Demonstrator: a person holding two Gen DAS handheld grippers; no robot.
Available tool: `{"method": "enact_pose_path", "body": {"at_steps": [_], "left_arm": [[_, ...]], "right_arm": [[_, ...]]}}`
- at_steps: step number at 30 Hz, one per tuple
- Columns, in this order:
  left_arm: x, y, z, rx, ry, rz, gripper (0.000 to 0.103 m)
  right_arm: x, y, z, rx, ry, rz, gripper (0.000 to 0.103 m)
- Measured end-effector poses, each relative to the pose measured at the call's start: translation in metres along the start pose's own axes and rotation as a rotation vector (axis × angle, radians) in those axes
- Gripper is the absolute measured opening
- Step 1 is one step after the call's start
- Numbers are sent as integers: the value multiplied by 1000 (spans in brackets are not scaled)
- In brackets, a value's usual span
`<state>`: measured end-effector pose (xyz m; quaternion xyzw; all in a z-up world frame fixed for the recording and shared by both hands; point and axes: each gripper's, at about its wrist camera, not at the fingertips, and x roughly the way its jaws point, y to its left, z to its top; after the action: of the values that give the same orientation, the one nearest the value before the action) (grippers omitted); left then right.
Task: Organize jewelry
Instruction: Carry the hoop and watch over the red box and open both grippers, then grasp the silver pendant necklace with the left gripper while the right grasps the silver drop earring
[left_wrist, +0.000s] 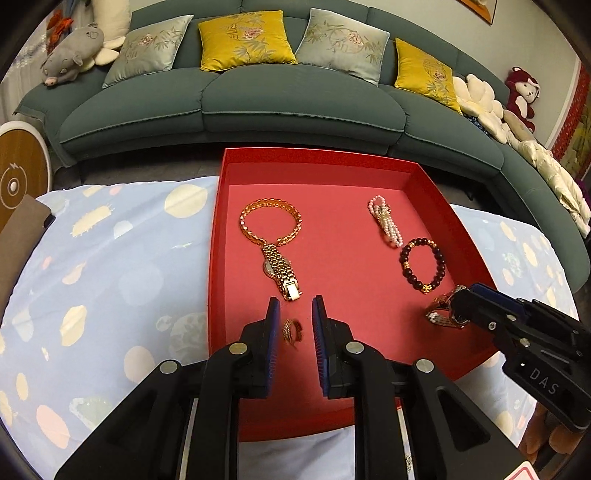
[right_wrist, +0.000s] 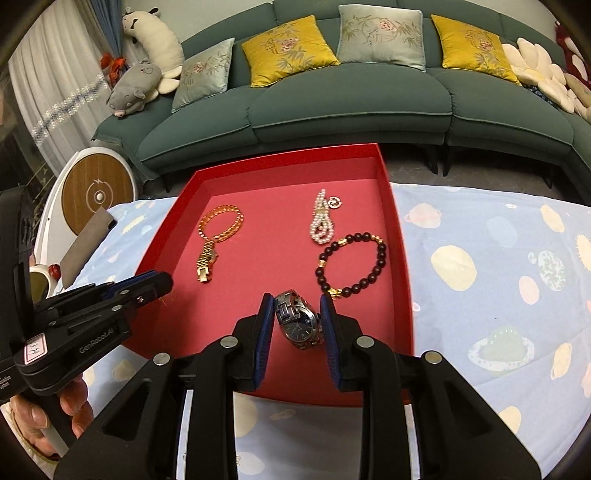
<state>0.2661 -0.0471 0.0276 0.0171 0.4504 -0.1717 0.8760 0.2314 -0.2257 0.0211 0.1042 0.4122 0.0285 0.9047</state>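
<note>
A long dark green sofa (left_wrist: 229, 107) with yellow and pale cushions fills the background. In front of it a surface is covered by a pale blue cloth (left_wrist: 110, 266) printed with planets; what lies beneath the cloth cannot be seen.

On the cloth sits a shallow red tray (left_wrist: 221, 236) with low upright walls. Its far half is bare, and open red floor runs down the middle between the jewelry on either side.

The right tongs (right_wrist: 295, 314) reach over the tray's near right part, pinching a silver watch (right_wrist: 299, 323) between their blue pads; the watch is tilted and blurred, so whether it touches the tray floor cannot be told. Just beyond it lies a dark bead bracelet (right_wrist: 354, 262) with gold accents, near the tray's right wall. Farther back is a pearl strand (right_wrist: 322, 223), folded on itself.

The left tongs (left_wrist: 293, 304) hover over the near left part of the tray, spread a little. A small gold ring (left_wrist: 291, 332) shows in the gap between the pads, touching neither; it is blurred, and whether it rests on the tray is unclear. Just past the fingertips lies a gold watch (left_wrist: 279, 267), its band touching a gold chain bracelet (left_wrist: 271, 221) beyond.

A hand (right_wrist: 70, 417) grips the left handle, cut off at the right camera's edge.
</note>
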Motion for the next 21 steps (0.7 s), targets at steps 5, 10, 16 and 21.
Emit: {"method": "enact_pose_path", "body": {"at_steps": [5, 10, 16, 21], "left_arm": [[-14, 1, 3, -13, -42, 23, 39], [-58, 6, 3, -49, -110, -4, 47], [-116, 12, -21, -34, -178, 48, 51], [-130, 18, -63, -32, -123, 74, 51]], "right_arm": [[-21, 1, 6, -14, -76, -19, 33], [-72, 12, 5, -40, -169, 4, 33], [-125, 28, -23, -71, -210, 16, 42], [-133, 39, -64, -46, -152, 44, 43]]}}
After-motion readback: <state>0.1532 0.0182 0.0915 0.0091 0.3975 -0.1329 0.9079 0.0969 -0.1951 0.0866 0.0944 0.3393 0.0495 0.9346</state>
